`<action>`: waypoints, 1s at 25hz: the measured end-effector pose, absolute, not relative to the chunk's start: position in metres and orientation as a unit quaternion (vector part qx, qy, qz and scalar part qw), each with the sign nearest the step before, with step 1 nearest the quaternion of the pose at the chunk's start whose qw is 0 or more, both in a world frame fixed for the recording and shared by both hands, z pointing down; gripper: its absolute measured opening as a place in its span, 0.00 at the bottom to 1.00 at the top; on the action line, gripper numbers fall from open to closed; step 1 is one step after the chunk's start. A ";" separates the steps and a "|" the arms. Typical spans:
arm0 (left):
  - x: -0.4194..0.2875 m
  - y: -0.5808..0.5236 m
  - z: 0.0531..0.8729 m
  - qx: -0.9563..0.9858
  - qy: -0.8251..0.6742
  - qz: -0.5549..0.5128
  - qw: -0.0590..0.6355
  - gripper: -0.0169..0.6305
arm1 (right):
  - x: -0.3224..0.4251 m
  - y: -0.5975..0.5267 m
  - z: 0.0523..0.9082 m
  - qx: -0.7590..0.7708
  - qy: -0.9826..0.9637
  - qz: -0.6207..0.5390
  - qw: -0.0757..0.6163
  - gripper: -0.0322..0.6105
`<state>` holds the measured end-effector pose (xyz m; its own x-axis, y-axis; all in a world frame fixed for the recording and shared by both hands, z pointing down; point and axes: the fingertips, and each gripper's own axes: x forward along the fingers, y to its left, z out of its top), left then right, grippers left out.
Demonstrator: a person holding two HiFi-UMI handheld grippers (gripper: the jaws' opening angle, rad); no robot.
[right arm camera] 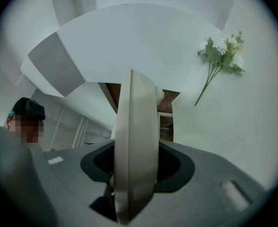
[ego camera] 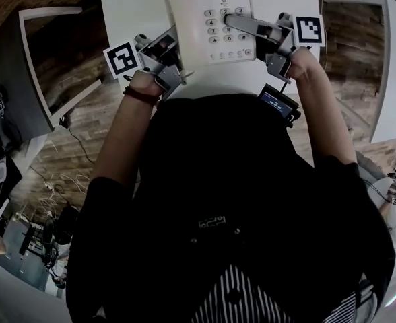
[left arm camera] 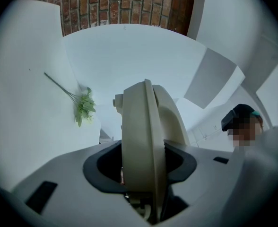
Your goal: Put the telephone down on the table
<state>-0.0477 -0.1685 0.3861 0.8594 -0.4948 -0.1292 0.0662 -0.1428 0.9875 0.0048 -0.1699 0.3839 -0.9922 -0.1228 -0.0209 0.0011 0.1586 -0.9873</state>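
Brickwork [left arm camera: 129, 4] backs a white table [ego camera: 127, 12]; a sprig of green-and-white flowers [right arm camera: 221, 51] lies on a white surface nearby. We hold the cream telephone [ego camera: 198, 19] from both sides over this table. Our left gripper [ego camera: 166, 49] is clamped on the telephone's left edge, jaws set wide, the casing filling the gap between them. Our right gripper [ego camera: 237, 23] is clamped on the right edge, one finger lying across the keypad [ego camera: 225, 32]. Whether the telephone's base touches the table we cannot tell.
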 end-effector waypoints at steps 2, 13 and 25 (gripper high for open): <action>-0.050 -0.166 0.391 0.719 -0.150 -0.224 0.641 0.34 | 0.003 -0.168 0.388 -0.038 0.760 -0.647 0.044 0.35; -0.052 -0.163 0.413 0.716 -0.143 -0.219 0.648 0.33 | 0.001 -0.164 0.409 -0.046 0.748 -0.661 0.039 0.35; -0.047 -0.162 0.431 0.718 -0.142 -0.201 0.651 0.33 | 0.005 -0.162 0.429 -0.037 0.744 -0.666 0.040 0.35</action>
<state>-0.0475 -0.1619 0.4307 0.8788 -0.4656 -0.1041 0.0583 -0.1118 0.9920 0.0050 -0.1619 0.4293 -0.9940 -0.1092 -0.0100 -0.0023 0.1114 -0.9938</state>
